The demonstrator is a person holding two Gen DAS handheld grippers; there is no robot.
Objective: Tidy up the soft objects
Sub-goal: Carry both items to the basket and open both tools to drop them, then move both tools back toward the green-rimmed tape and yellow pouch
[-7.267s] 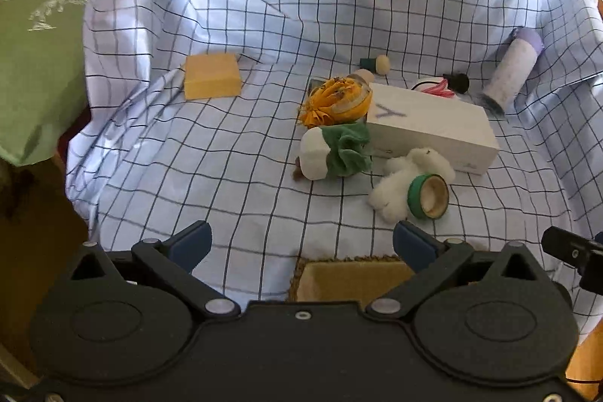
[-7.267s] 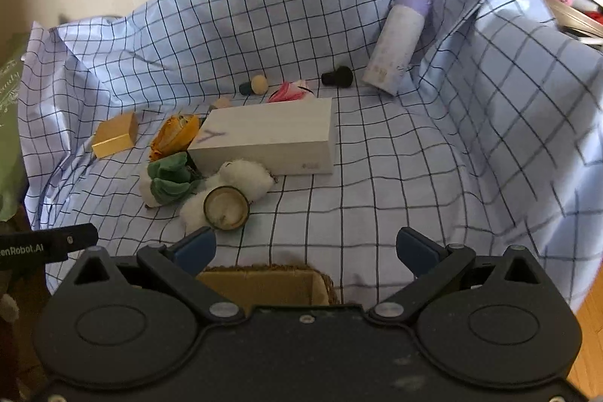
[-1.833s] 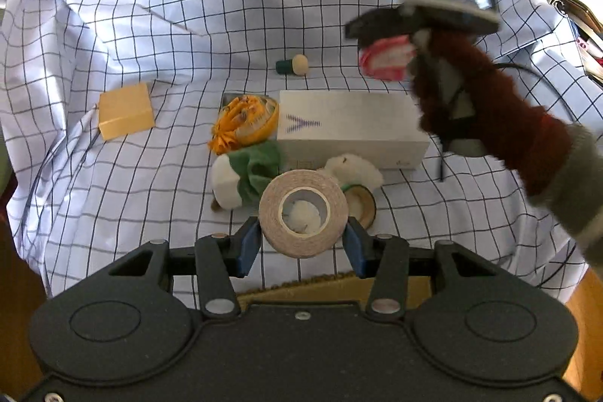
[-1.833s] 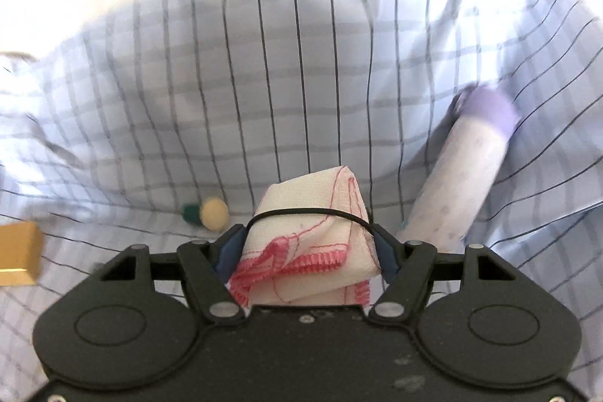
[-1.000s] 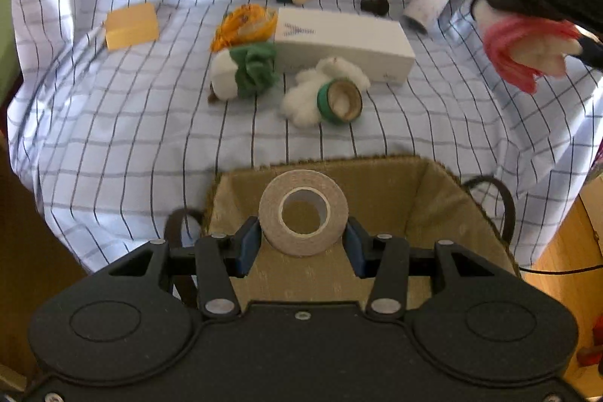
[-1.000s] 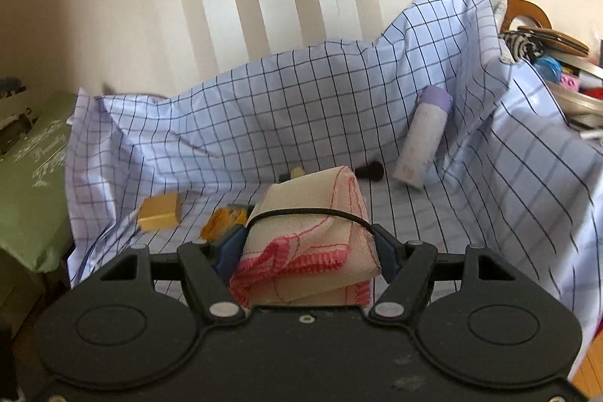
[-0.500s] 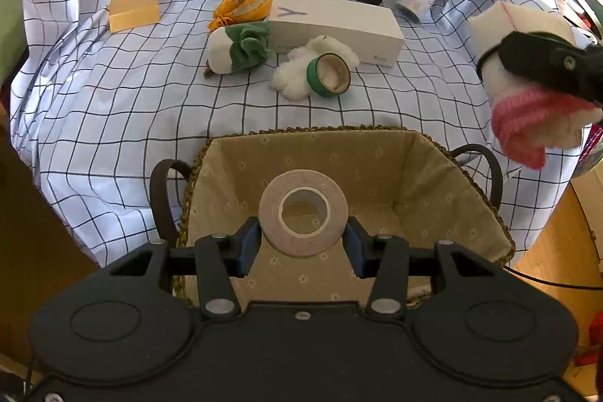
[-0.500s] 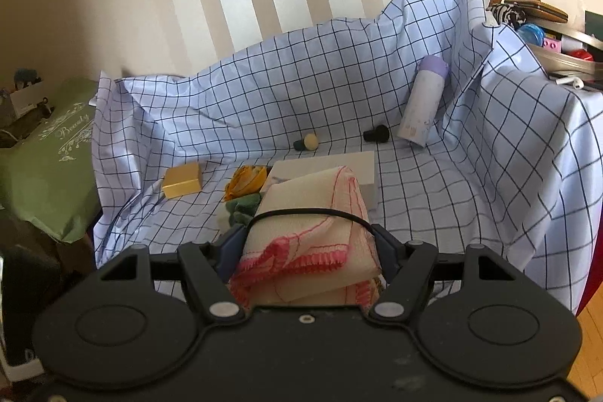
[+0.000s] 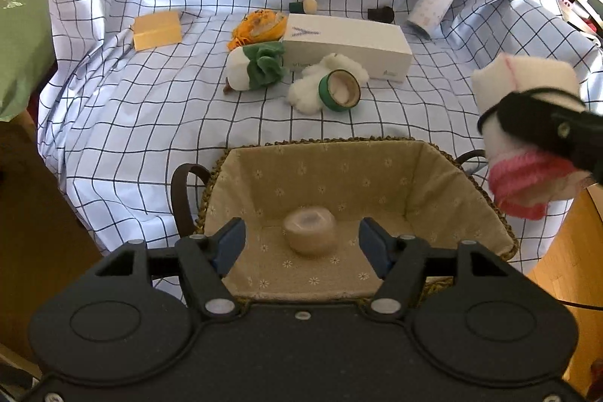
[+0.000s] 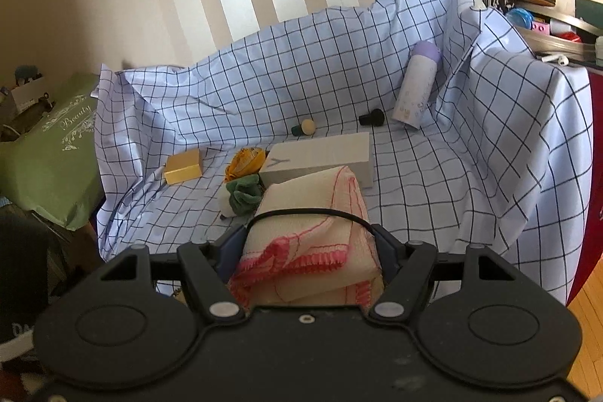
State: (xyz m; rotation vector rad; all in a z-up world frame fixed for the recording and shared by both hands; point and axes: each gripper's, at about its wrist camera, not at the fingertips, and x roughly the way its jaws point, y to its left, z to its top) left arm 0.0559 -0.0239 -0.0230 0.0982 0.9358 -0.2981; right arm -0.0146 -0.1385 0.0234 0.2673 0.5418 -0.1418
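pale blue cloth (image 9: 150, 145) crossed with a dark grid, and on it a mustard-yellow block (image 9: 157, 30), an orange bundle (image 9: 260, 25), a white roll wrapped in green fabric (image 9: 256, 68), a white box (image 9: 346, 42) with a purple mark, fluffy white wool (image 9: 305, 91) and a green-rimmed tape ring (image 9: 339, 90). the basket (image 9: 377, 183) shows tan lining dotted with small white flowers; a beige tape roll (image 9: 309, 230) sits inside. the cream towel (image 10: 312, 243) has pink-red stitched edging. lilac-capped white bottle (image 9: 435, 4) at the back.

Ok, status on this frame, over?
Left gripper open above basket; tape roll inside. Right gripper shut on folded cloth. Nothing blocking.
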